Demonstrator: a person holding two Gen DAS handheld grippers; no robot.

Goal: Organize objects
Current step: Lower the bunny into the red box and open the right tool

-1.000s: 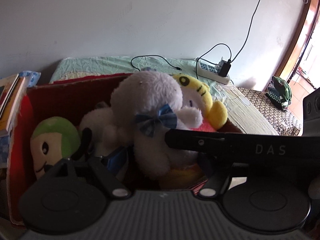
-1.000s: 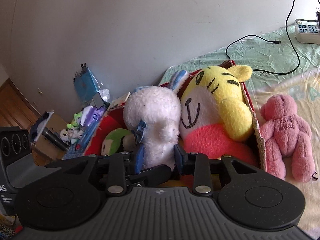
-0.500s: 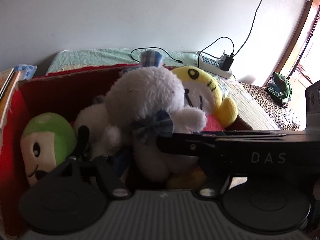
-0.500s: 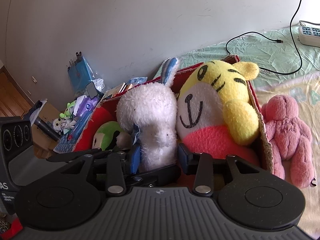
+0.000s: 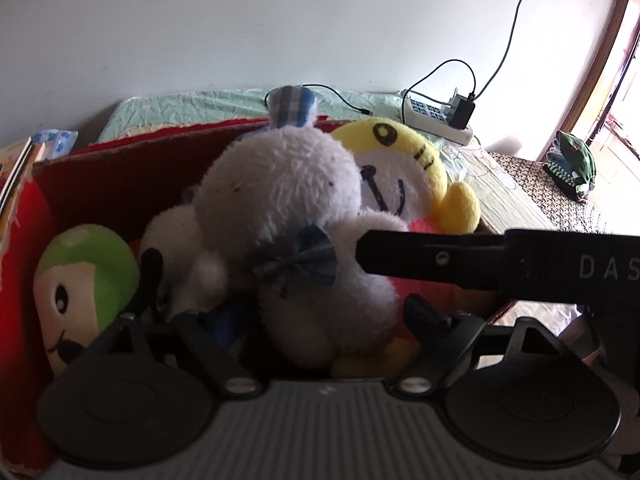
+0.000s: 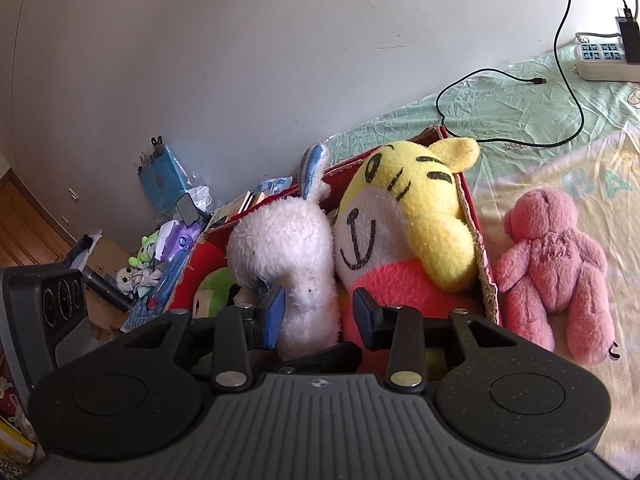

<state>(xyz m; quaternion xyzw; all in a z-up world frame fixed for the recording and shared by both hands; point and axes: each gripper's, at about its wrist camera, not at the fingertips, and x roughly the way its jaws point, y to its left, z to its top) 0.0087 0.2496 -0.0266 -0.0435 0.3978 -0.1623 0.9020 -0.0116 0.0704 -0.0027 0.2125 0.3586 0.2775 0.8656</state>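
The left gripper (image 5: 324,312) had just opened, fingers spread around the white rabbit (image 5: 296,216) in the box (image 5: 120,184). The right gripper (image 6: 318,312) fingers had just narrowed beside the rabbit's body; contact unclear.

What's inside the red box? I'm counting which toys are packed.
In the box: white bunny, yellow tiger, green-capped doll, another white plush. Anything beneath them is covered.
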